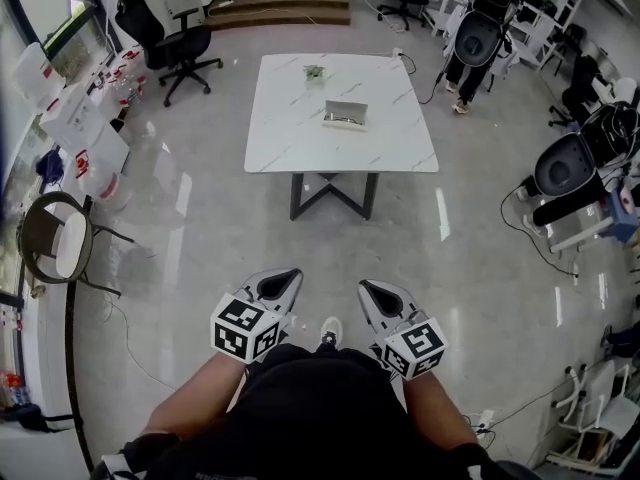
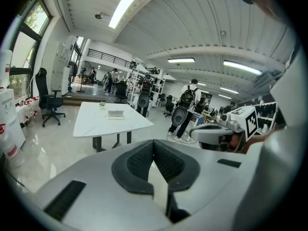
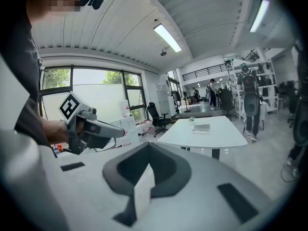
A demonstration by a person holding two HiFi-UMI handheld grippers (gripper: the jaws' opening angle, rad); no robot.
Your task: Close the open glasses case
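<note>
The open glasses case (image 1: 346,115) lies on the white table (image 1: 290,138), several steps ahead of me across the floor. It shows small in the left gripper view (image 2: 116,113) and in the right gripper view (image 3: 201,127). I hold both grippers low, close to my body and far from the table. My left gripper (image 1: 285,276) (image 2: 154,141) is shut and holds nothing. My right gripper (image 1: 372,288) (image 3: 148,143) is shut and empty too. Each gripper shows in the other's view, the right gripper (image 2: 216,134) and the left gripper (image 3: 89,126).
A small green object (image 1: 314,72) sits at the table's far side. A black office chair (image 1: 165,38) stands at the far left and a brown chair (image 1: 60,238) at the near left. Black machines (image 1: 565,168) and cables line the right. A person with a backpack (image 2: 190,97) stands beyond the table.
</note>
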